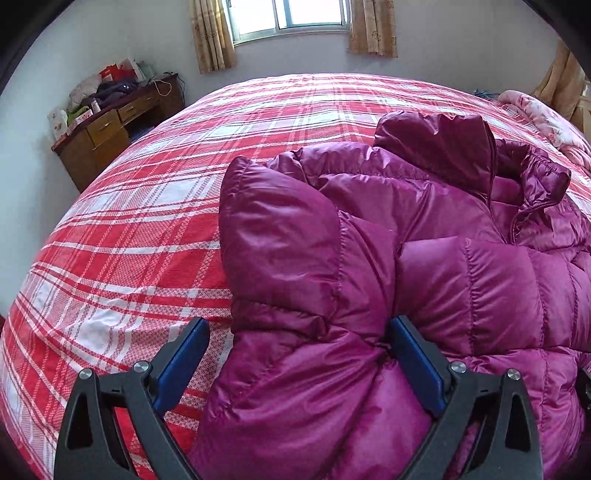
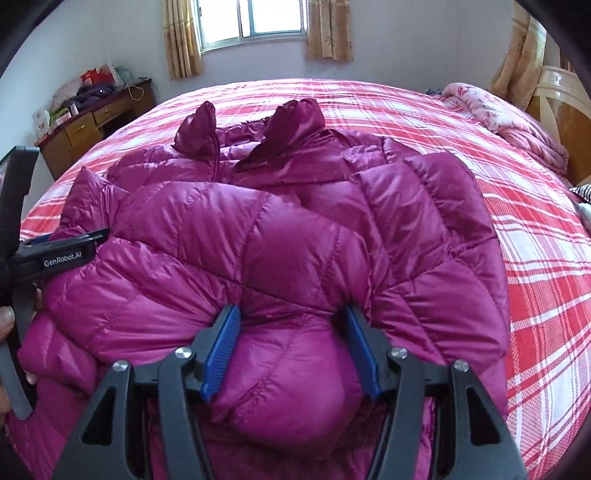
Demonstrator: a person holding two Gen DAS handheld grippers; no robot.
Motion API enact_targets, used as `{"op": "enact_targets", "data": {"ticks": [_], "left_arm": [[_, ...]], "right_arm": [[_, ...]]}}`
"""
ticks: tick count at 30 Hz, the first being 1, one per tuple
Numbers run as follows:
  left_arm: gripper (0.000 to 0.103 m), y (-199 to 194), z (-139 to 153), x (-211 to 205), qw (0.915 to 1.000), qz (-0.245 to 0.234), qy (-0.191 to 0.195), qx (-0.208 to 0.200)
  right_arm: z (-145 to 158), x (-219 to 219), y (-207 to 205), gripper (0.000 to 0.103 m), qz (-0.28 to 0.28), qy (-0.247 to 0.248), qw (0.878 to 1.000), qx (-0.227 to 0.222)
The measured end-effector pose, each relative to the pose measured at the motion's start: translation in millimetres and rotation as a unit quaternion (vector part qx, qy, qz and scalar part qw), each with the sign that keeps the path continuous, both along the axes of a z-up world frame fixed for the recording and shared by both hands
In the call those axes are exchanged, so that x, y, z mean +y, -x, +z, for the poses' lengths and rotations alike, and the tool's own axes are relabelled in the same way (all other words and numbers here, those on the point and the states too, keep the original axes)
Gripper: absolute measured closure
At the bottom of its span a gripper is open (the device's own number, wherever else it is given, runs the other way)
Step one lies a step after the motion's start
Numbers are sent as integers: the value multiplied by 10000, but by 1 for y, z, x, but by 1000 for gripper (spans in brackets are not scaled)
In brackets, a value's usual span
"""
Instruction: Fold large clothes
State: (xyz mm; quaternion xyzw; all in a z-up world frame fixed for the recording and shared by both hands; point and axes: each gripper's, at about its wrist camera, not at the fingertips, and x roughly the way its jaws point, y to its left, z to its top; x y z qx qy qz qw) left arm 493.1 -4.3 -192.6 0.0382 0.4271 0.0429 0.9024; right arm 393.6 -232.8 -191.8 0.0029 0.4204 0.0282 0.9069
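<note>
My big, shiny, puffy purple-pink jacket (image 2: pixel 266 236) lies on the bed with the red and white checked cover (image 1: pixel 122 236). It is near my edge of the bed, with its collar (image 2: pixel 295 118) pointing to the far edge by the window (image 2: pixel 255 18). The bottom part looks folded up over the middle already, so I think I am partway through the folding.

My left gripper (image 1: pixel 297 336) has its jaws spread wide. A puffy fold of the jacket sits between them. One blue pad (image 1: pixel 413 362) touches the cloth, but the other is out over the bed cover, so I am not pinching anything.

My right gripper (image 2: pixel 291 325) is about half open. A fat bump of the jacket bulges up between its blue pads (image 2: pixel 221 354). I cannot tell if the pads squeeze it or just sit beside it.

Next I think I must get a good hold on both sides, then lift and fold the jacket over again. It is slippery and puffy, so it may spring back.

The room has a brown wooden desk (image 1: pixel 107 129) piled with stuff in the far left corner, tan curtains (image 2: pixel 328 29), and a pink flowery blanket (image 2: pixel 509 118) at the bed's far right corner.
</note>
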Motion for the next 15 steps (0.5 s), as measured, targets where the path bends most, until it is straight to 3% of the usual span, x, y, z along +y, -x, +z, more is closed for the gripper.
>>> {"op": "enact_targets", "data": {"ticks": [6, 15], "left_arm": [[3, -2, -2, 0, 10000, 42, -82, 5], [2, 2, 3, -3, 9998, 113, -186, -40]], "right_arm": [[-3, 5, -1, 41, -27, 295, 9996, 1], [-3, 7, -2, 41, -42, 333, 9994, -26]]}}
